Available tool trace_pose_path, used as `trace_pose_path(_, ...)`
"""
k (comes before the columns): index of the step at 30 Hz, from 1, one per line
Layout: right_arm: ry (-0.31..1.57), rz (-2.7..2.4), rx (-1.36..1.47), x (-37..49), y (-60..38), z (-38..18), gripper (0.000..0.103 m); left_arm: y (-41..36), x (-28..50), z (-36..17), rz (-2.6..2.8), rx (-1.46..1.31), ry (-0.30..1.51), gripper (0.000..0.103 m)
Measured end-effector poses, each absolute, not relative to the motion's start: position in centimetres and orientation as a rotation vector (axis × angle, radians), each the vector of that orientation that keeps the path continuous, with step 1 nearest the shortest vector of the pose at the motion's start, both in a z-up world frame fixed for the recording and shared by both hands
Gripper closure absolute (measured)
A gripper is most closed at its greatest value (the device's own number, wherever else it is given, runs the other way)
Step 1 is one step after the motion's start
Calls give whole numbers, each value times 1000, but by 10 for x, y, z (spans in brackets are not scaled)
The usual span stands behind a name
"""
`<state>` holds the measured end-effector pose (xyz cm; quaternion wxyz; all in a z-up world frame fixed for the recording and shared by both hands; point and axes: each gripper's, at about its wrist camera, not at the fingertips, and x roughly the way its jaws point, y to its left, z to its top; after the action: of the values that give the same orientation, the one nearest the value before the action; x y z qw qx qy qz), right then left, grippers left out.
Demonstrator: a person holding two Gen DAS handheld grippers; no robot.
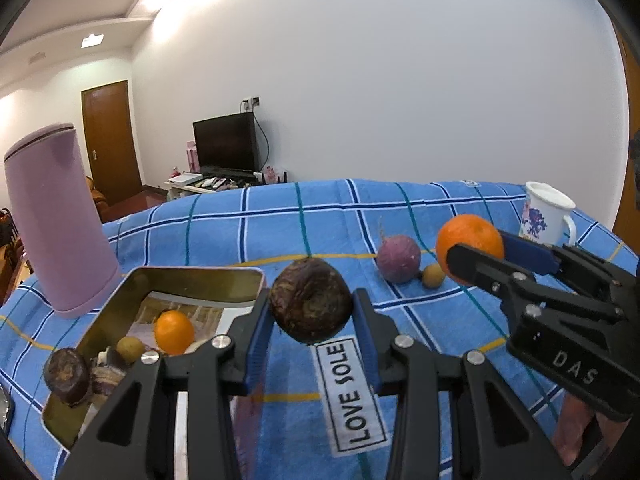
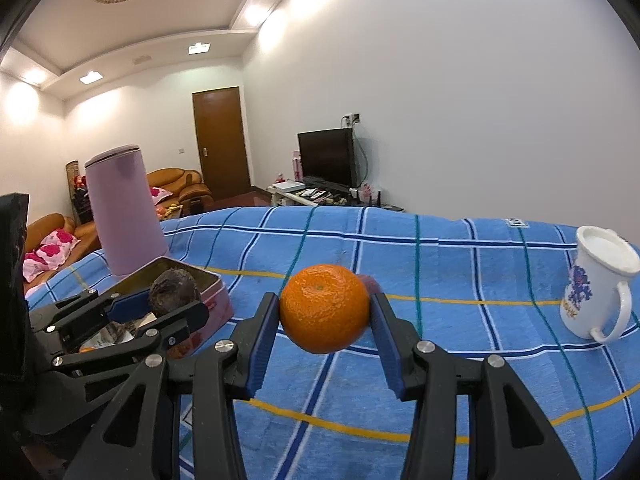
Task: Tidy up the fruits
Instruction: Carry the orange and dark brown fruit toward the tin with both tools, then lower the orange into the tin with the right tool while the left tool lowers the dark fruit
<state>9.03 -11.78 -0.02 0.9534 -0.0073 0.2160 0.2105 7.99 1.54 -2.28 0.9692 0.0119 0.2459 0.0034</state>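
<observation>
Left gripper (image 1: 311, 312) pinches a dark brown fruit (image 1: 311, 300) above the cloth, beside the tin tray (image 1: 200, 280) (small orange (image 1: 174, 332) inside). Right gripper (image 2: 325, 312) clamps a large orange (image 2: 325, 308). Purple canister (image 1: 56, 220) at ten o'clock; mug (image 2: 600, 288) at three o'clock.

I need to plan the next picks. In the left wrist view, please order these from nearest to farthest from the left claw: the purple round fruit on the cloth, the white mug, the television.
1. Purple round fruit: on the blue checked cloth, ahead and right of the left claw.
2. White mug: at the cloth's far right edge.
3. Television: beyond the table, against the far wall.
</observation>
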Motion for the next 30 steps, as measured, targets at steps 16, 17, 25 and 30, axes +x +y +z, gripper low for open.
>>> trace_pose_path(16,451,527,-109,79,-72,0,55,63,58,-14,49,6,484,62)
trace_pose_path(17,453,531,-111,78,-71,0,55,67,56,-13,58,9,481,62)
trace_pose_path(25,464,574,-120,75,-58,0,55,91,49,-13,93,3,484,62)
trace_pose_path(30,465,595,-127,73,-50,2,55,99,48,-16,97,-11,494,62)
